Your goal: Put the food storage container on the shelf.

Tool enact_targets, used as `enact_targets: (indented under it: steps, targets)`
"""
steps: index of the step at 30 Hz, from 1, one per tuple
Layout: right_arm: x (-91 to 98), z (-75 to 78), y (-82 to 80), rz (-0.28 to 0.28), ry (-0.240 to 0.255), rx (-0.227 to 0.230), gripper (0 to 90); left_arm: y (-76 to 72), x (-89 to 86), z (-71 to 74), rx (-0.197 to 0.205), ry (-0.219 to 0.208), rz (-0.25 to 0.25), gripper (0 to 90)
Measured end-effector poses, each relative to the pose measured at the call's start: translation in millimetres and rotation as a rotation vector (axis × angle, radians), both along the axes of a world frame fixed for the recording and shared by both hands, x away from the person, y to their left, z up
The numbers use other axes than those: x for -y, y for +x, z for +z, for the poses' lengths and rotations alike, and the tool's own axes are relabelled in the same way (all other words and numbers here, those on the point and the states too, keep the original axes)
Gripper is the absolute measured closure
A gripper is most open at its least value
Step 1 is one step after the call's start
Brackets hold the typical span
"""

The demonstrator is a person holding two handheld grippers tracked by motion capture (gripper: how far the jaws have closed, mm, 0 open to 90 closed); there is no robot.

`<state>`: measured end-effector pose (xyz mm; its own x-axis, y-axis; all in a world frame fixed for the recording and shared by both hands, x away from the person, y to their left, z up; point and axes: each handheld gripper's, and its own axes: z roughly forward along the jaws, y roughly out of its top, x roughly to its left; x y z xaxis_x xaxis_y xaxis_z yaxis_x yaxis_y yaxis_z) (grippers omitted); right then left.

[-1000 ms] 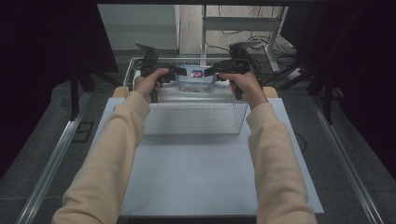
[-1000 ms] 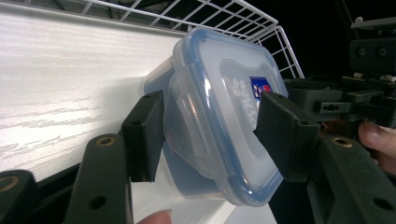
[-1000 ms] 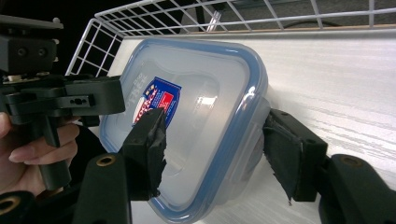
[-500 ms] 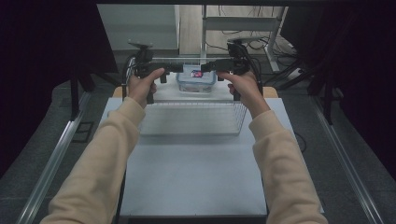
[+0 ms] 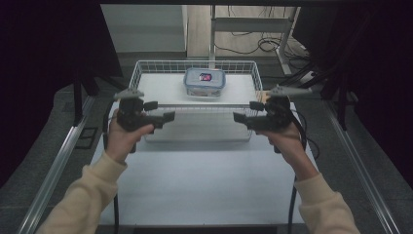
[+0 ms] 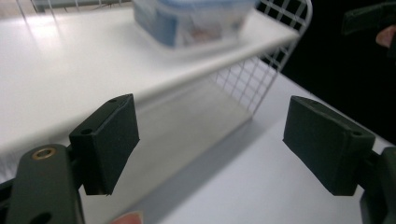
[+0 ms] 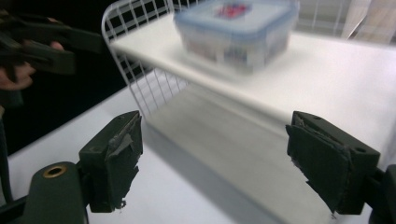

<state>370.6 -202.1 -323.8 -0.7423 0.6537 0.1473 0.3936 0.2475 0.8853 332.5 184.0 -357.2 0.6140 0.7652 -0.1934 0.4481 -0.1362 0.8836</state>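
Container point(image 5: 204, 82) with its blue-rimmed lid sits at the far middle of the wire basket point(image 5: 141, 73), on the white table point(image 5: 204, 185). We find the left gripper point(image 5: 163, 111) and right gripper point(image 5: 243, 112) at the basket's near rim, left and right. Both have just been opening; jaws wide, nothing between them.

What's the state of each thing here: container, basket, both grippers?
Food container: lid on, upright on the shelf inside the basket, nothing touching it.
Wire basket: upright on the table, untouched.
Left gripper: jaws have just been opening, now wide apart, nothing between them.
Right gripper: jaws have just opened, wide apart, nothing between them.
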Motion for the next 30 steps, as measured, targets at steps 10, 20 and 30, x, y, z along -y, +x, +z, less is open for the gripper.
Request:
enact_targets:
  steps: [10,20,30]
  targets:
    - [30.2,-78.2,-61.5,-0.035,-0.021,0.05,19.9,-73.4,6.4,-74.1,0.046,0.091,-0.009,19.1]
    - [19.1,-132.5,-80.9,-0.035,-0.1,0.006,20.8,-82.7,9.8,-111.7,-0.013,0.123,-0.011,19.8]
    - [15.4,-145.1,-80.2,-0.044,-0.116,0.011,20.5,-80.2,1.2,-119.0,-0.018,0.136,0.005,19.4]
